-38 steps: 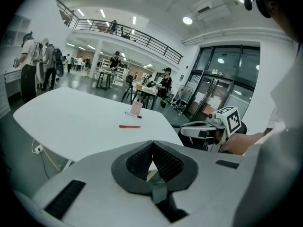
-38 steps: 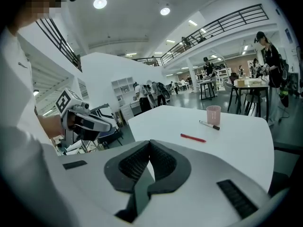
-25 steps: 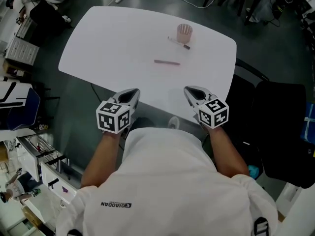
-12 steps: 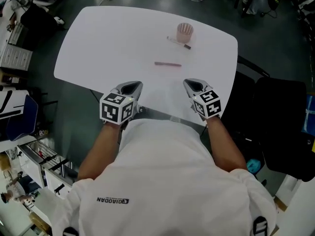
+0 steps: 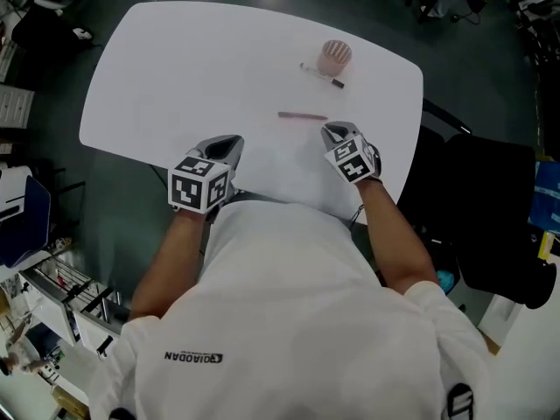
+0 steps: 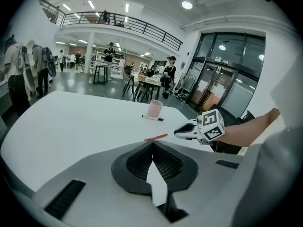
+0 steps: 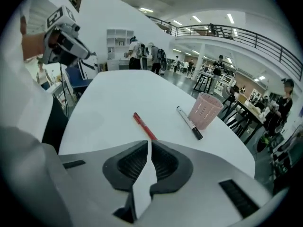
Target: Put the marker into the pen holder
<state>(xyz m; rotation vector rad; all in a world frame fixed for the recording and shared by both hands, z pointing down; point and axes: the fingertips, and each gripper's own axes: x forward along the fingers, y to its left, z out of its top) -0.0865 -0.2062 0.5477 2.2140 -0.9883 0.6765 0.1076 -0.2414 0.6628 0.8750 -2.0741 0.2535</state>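
Since a second ago, both our hands have gone forward over the table [image 5: 192,68], and the right one has gone much further. The right gripper [image 5: 329,130] now hangs low over the table and points down at it. Its jaws have just been opening. They stand a tiny bit apart, with nothing between them.

The red pen [image 5: 302,115] lies flat just in front of the right fingers. Its near end is almost at the tips, and it runs away from them to the left. The fingers do not touch it.

The marker [image 5: 322,74], white with a black cap, lies flat on the table farther ahead of the right fingers and a little to the right. It is right beside the holder [image 5: 334,56], not in it. The pink holder stands upright just past the marker.

The left gripper [image 5: 227,140] is over the near edge of the table. Its jaws are closed and hold nothing. The red pen lies ahead of the left fingers and off to the right, well apart from them.
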